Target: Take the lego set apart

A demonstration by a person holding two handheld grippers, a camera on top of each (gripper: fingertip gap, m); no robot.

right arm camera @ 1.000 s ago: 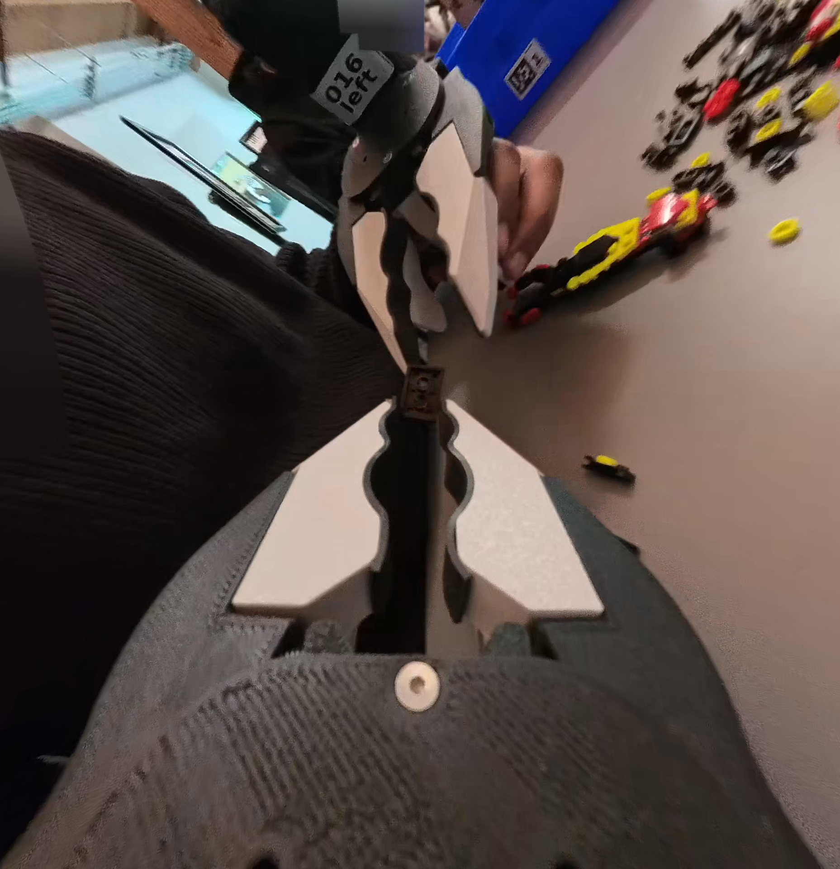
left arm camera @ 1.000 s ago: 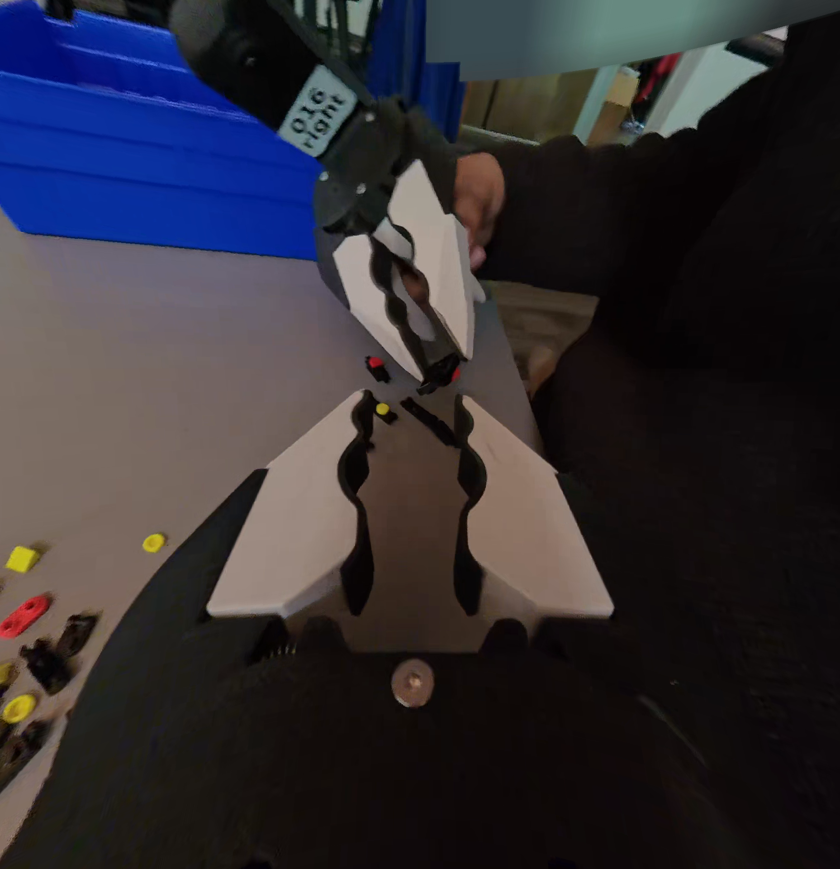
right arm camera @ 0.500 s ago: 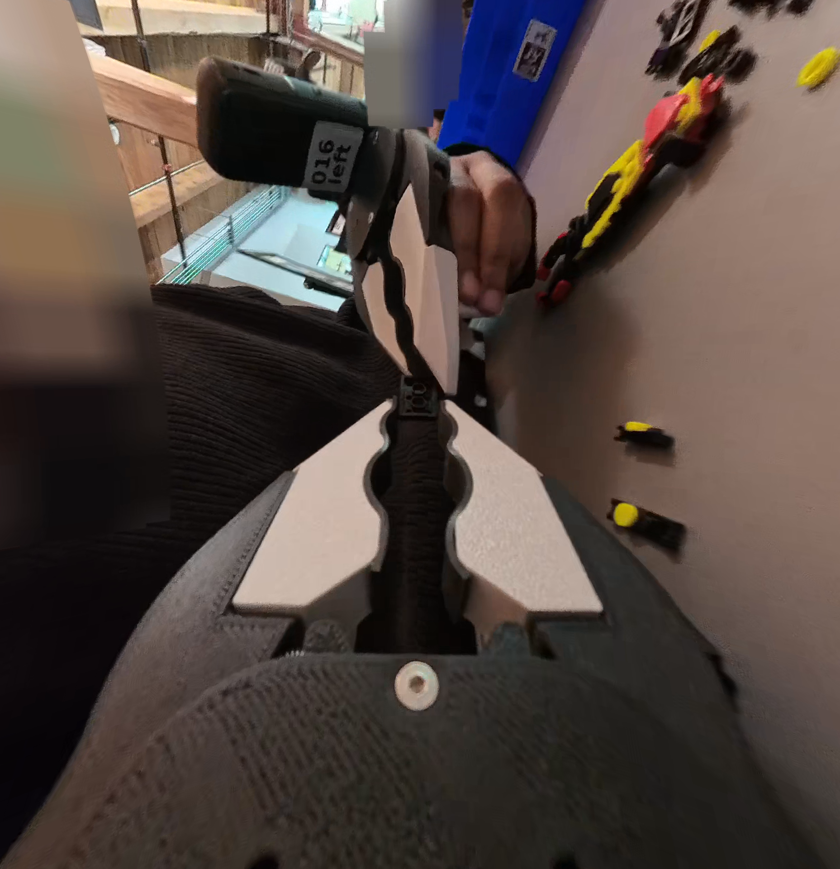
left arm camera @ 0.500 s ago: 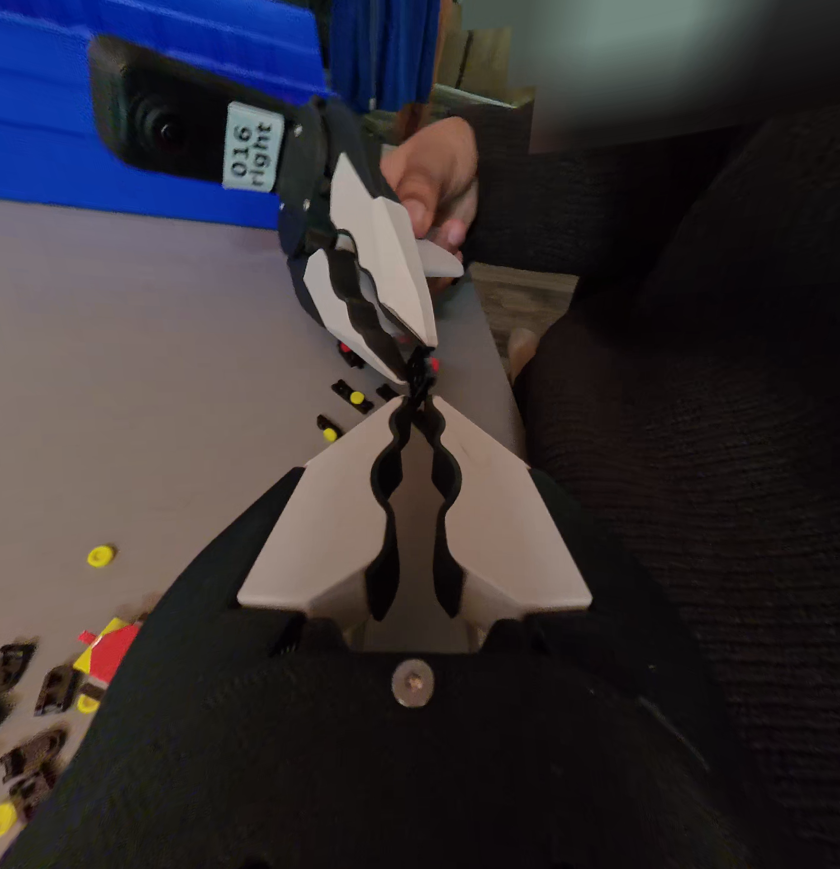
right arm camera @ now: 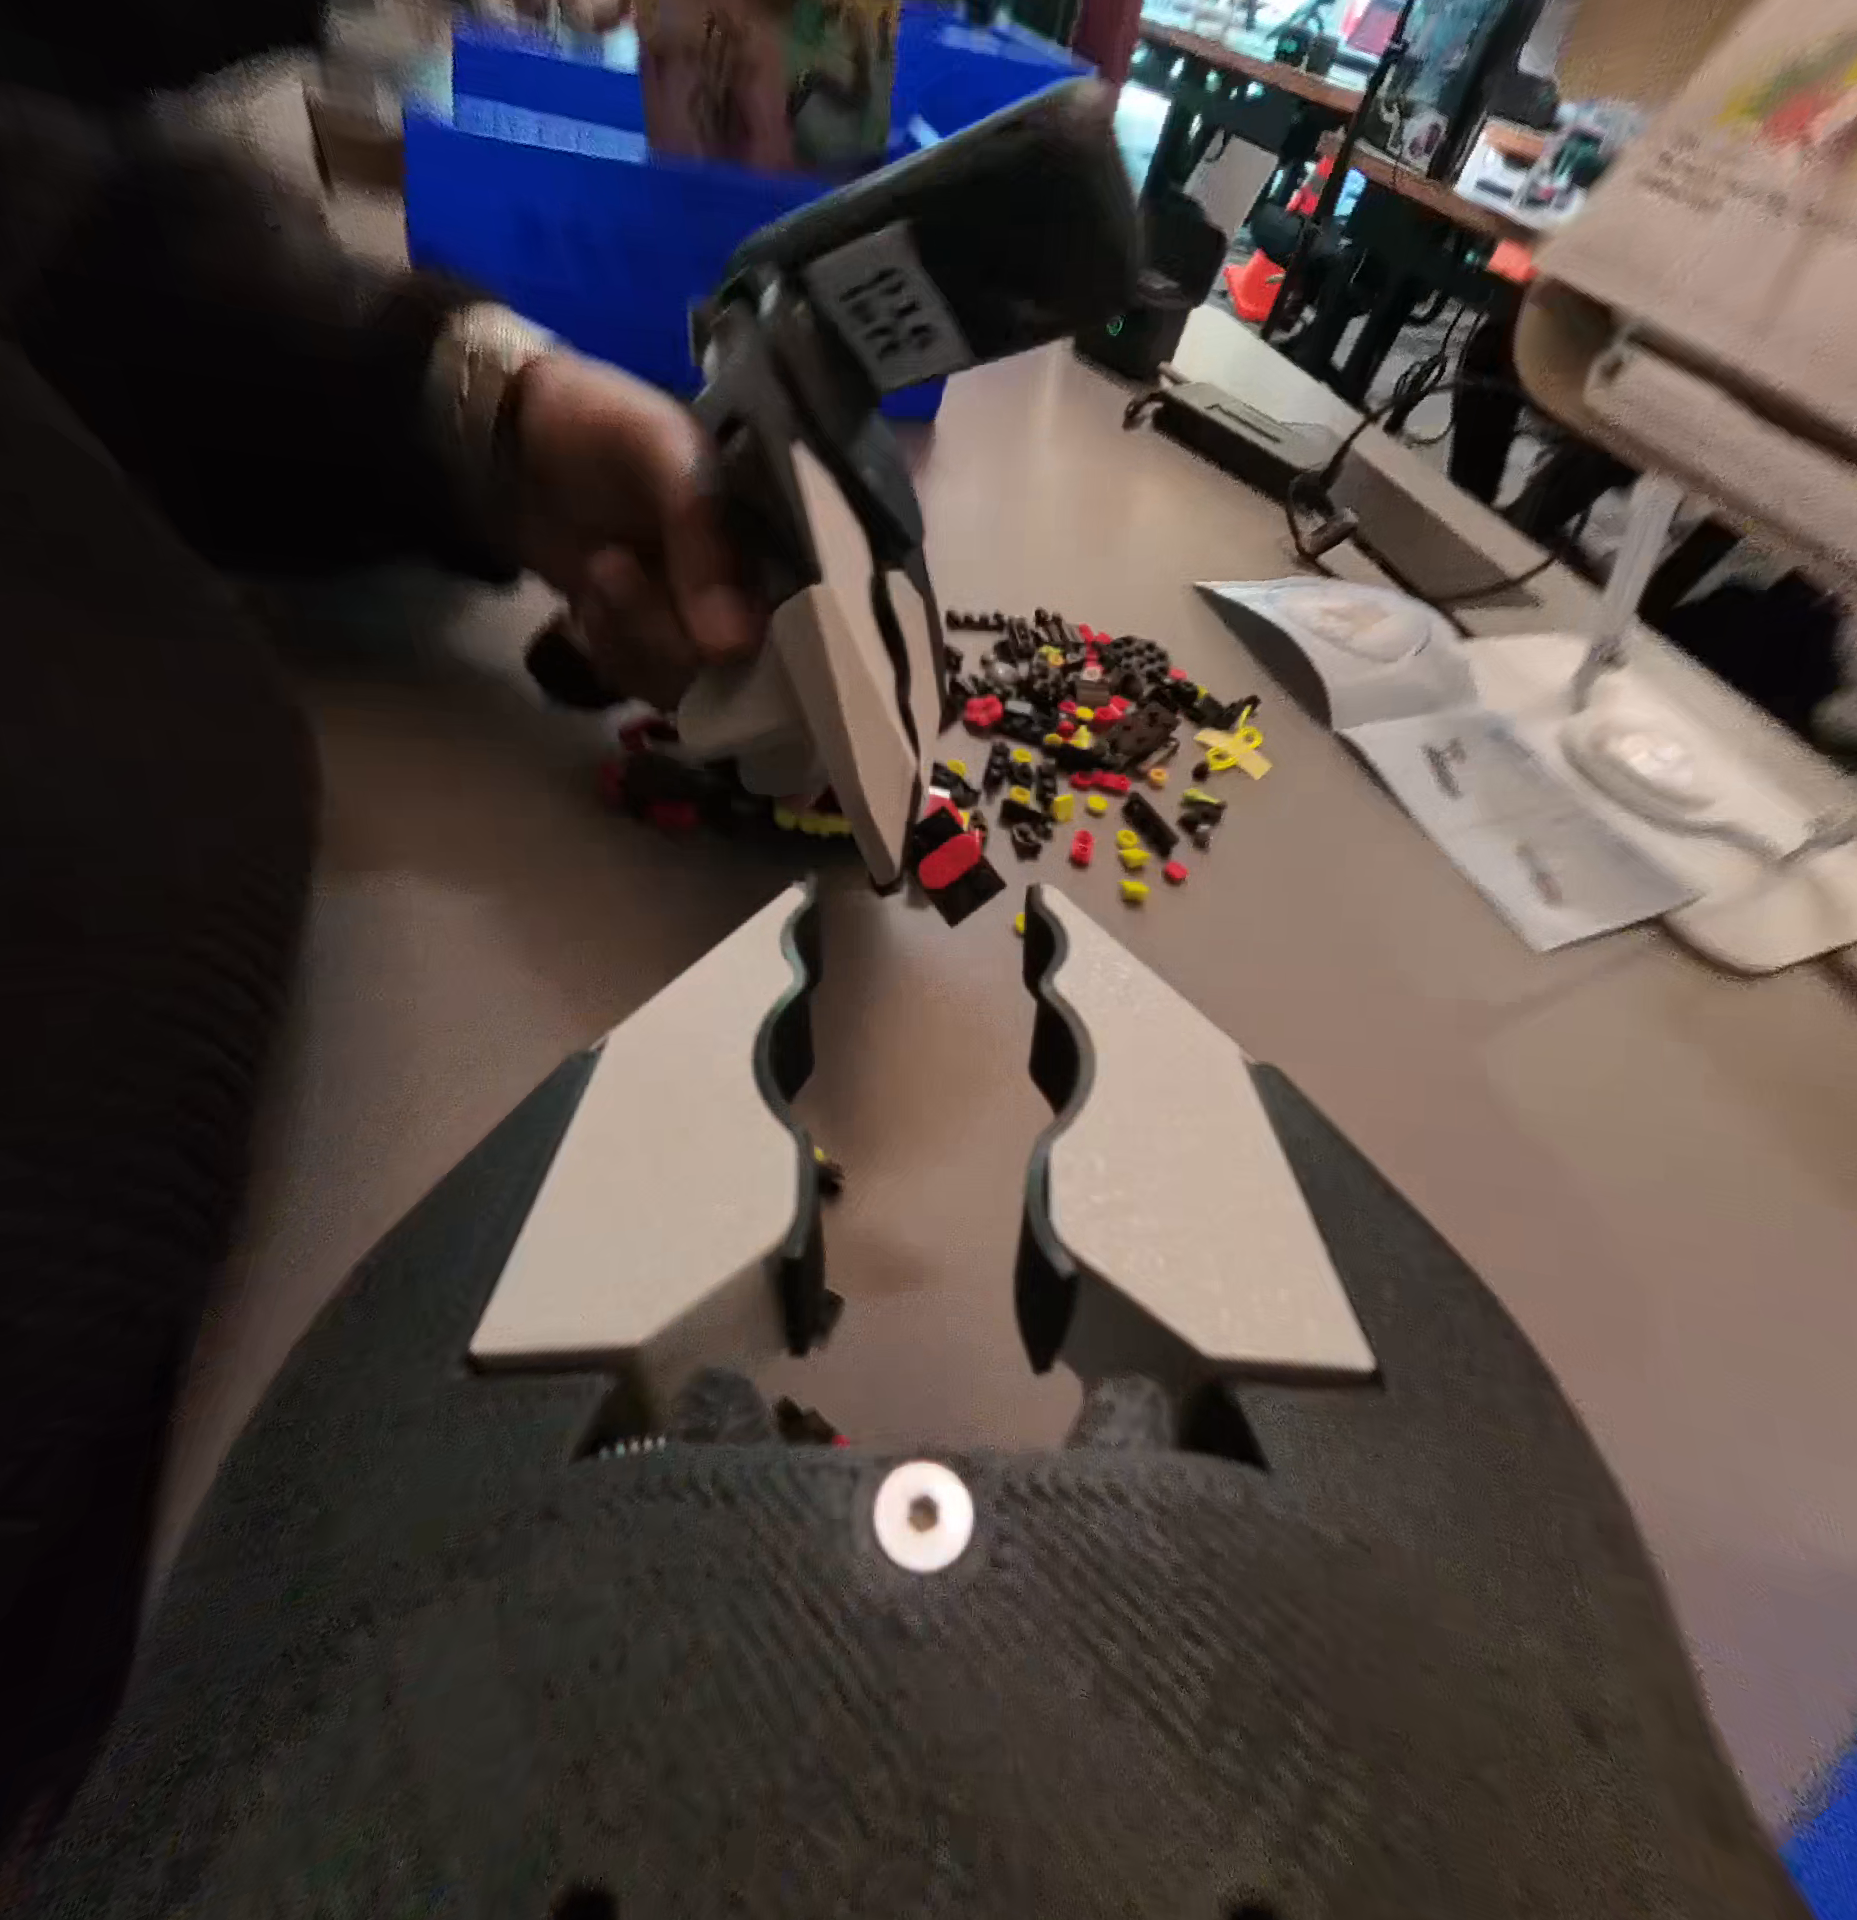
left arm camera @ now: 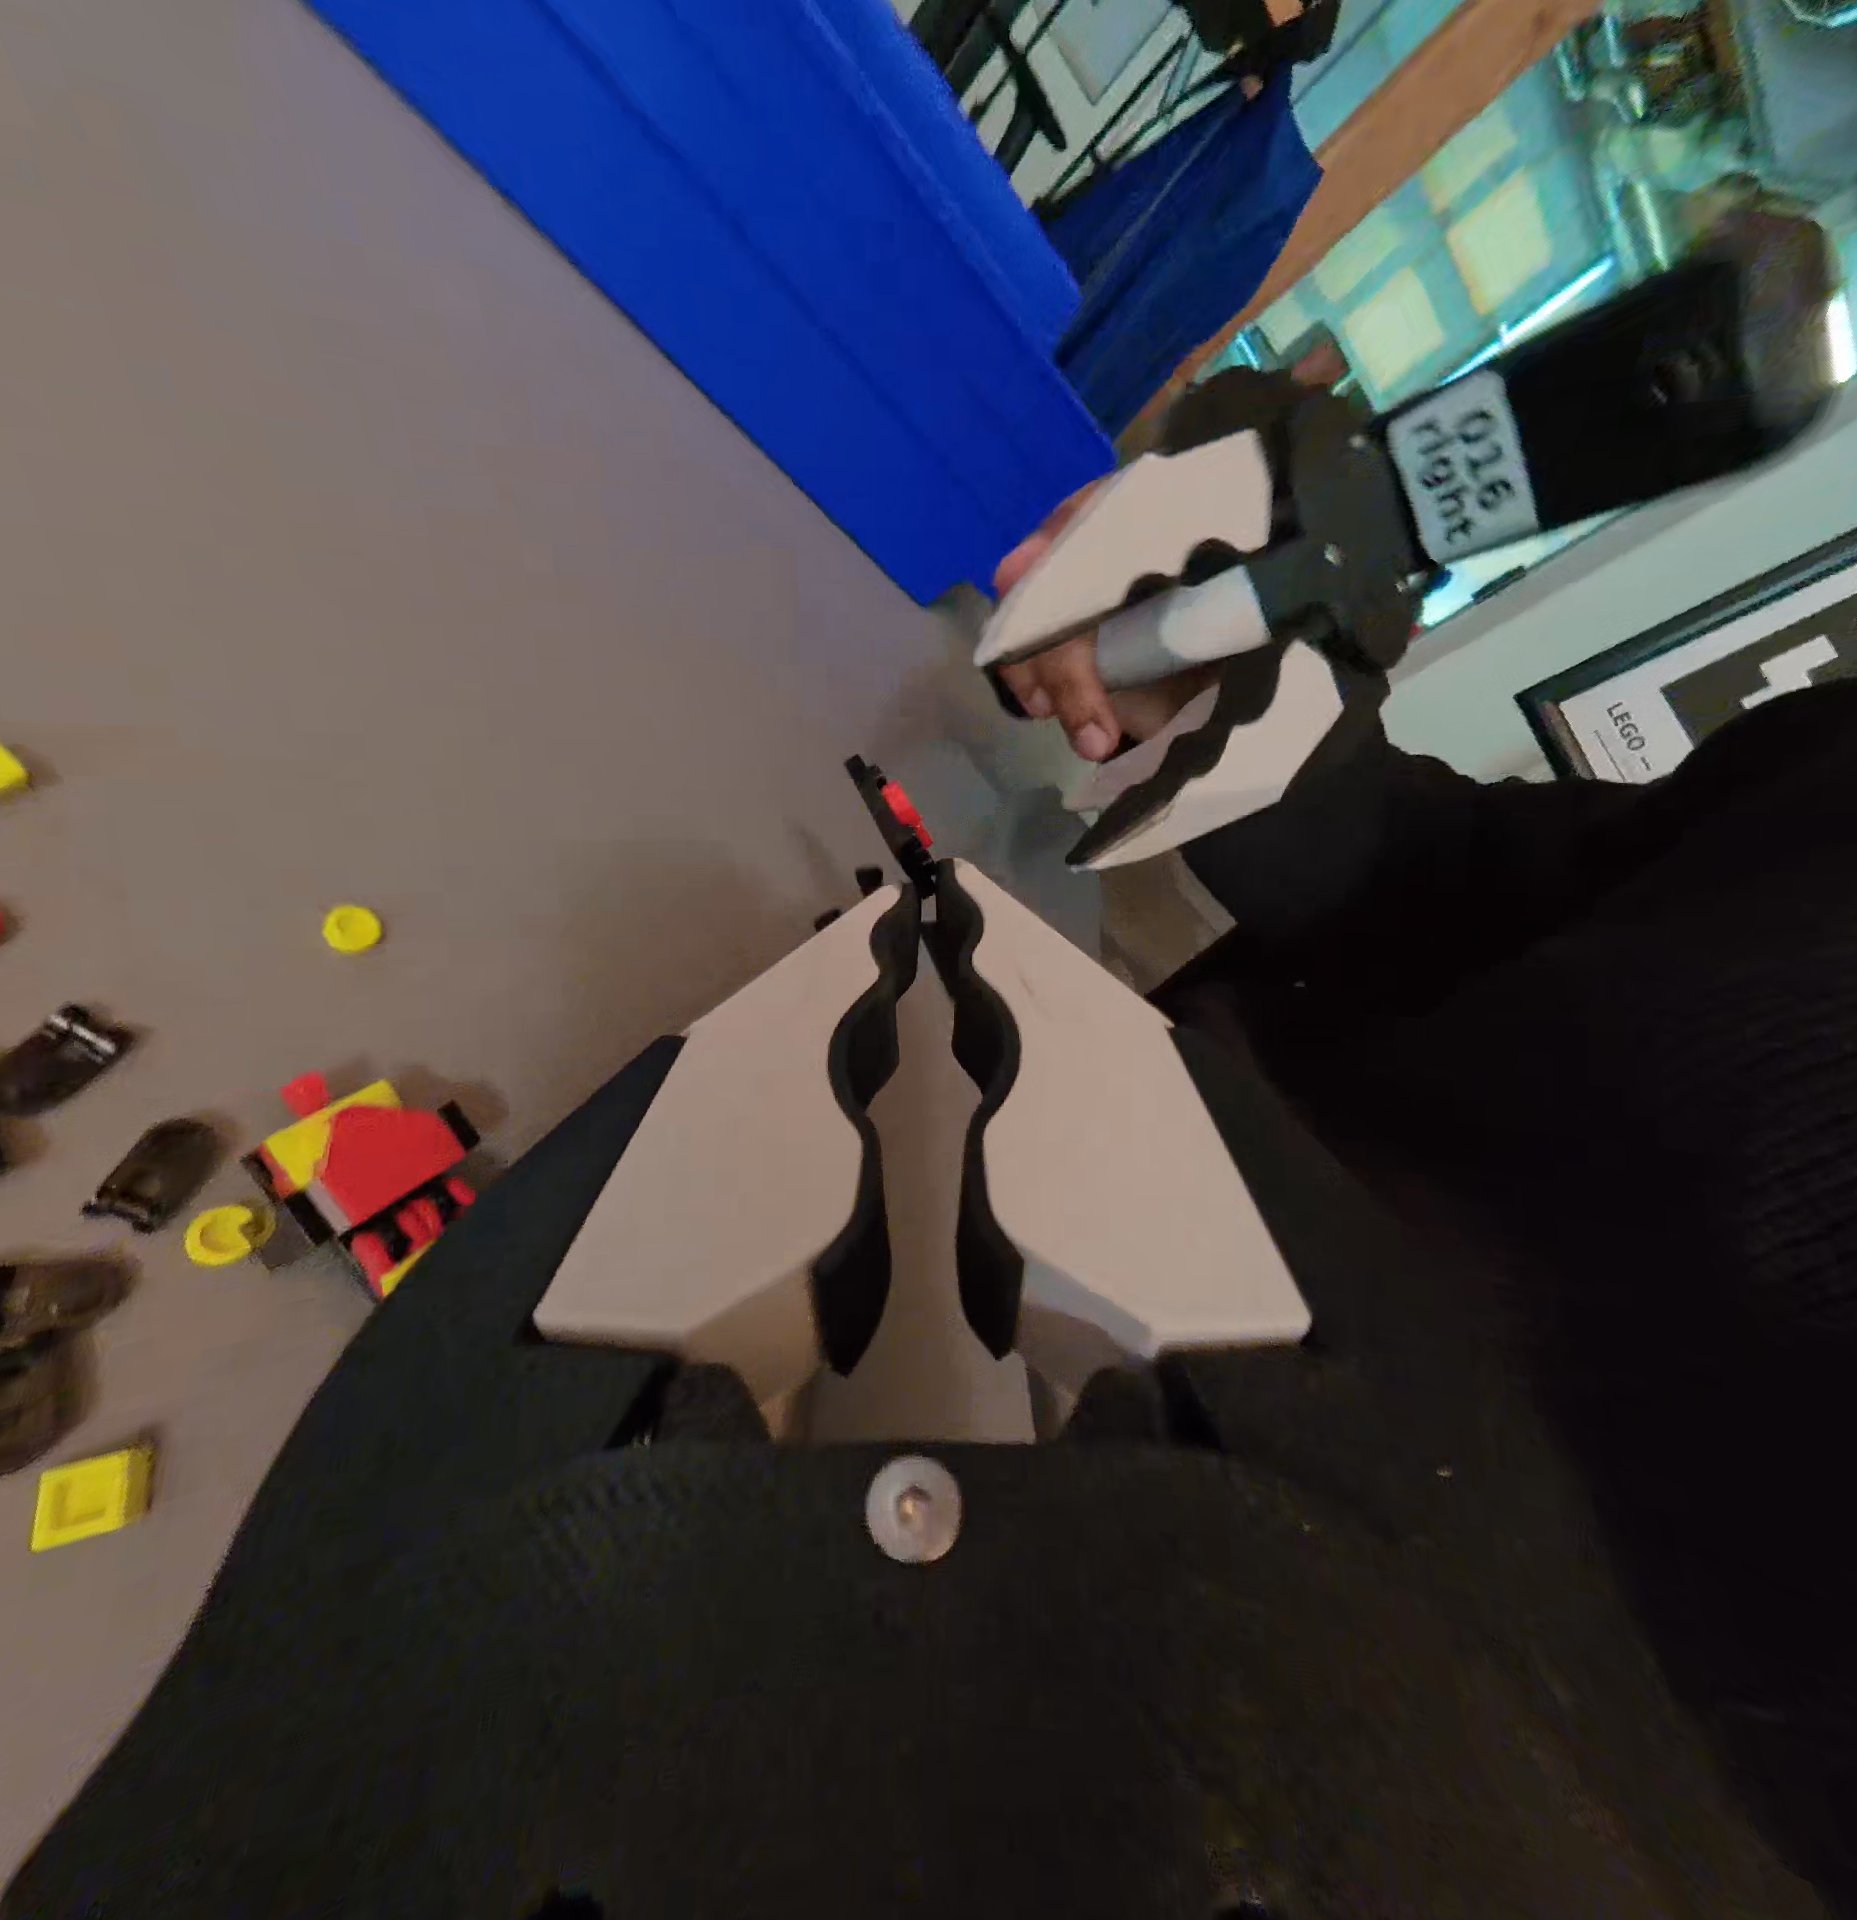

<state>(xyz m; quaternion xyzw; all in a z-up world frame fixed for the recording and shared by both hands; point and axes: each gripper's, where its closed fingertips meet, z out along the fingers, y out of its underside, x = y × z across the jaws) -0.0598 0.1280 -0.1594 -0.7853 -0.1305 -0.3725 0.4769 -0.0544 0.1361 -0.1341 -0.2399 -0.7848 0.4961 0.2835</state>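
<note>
My left gripper [left arm camera: 929, 896] is shut on the edge of a thin black plate with a red piece on it [left arm camera: 896, 821], which sticks out beyond the fingertips above the grey table [left arm camera: 384, 520]. The right wrist view shows the same: the left gripper [right arm camera: 888, 873] pinches the black and red piece [right arm camera: 955, 857]. My right gripper [right arm camera: 922, 899] is open and empty just below that piece. It also shows open in the left wrist view [left arm camera: 1038, 758], to the right. The partly stripped red, yellow and black car [left arm camera: 368, 1164] lies on the table, half hidden behind the left gripper in the right wrist view [right arm camera: 695, 795].
A pile of loose black, red and yellow pieces [right arm camera: 1090, 727] lies mid-table. Scattered pieces [left arm camera: 350, 928] lie to the left. A blue bin [left arm camera: 747, 260] stands at the back. A paper booklet [right arm camera: 1475, 769] and plastic bags lie to the right. The tips of both grippers are at nearly the same place.
My left gripper shut on the black piece that the right gripper held. The right gripper then opened and let go, and the two grippers moved apart, the piece staying with the left.
</note>
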